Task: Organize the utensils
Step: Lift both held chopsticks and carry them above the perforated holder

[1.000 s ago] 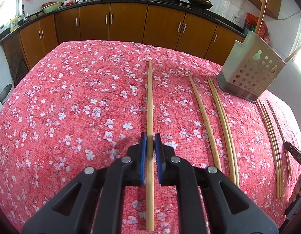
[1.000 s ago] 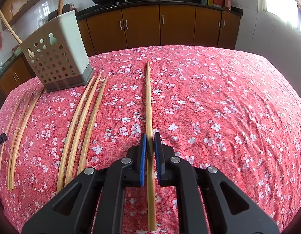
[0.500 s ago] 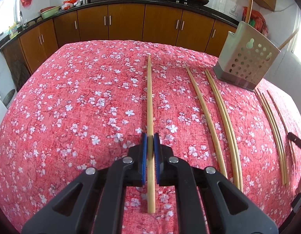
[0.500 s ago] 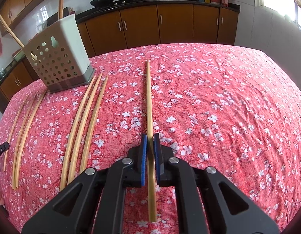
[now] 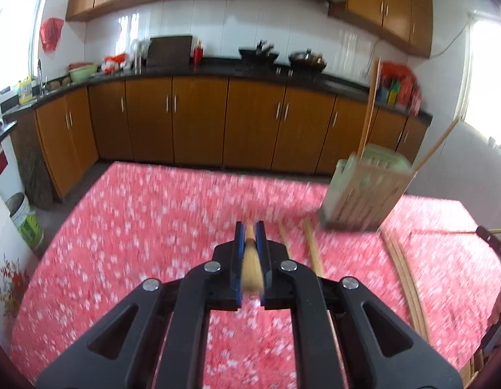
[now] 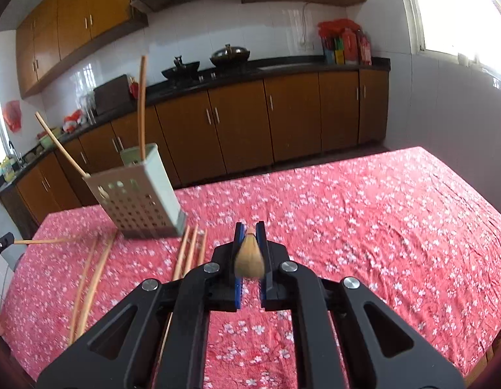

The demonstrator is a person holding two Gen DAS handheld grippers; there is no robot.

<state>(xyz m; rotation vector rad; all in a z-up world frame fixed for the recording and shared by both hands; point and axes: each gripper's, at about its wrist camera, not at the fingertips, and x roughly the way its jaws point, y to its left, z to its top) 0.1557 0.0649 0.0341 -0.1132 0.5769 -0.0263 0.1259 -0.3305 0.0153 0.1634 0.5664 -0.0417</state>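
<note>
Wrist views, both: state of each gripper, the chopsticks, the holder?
left gripper: shut on a chopstick, lifted off the tablecloth
right gripper: shut on a chopstick, lifted
chopstick holder: upright on the table, two chopsticks standing in it
loose chopsticks: lying flat in groups

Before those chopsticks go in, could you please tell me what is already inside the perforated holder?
Two chopsticks stand in the holder, one nearly upright, one leaning left over the rim. Their lower ends are hidden by its walls, as is whatever else lies at the bottom.
</note>
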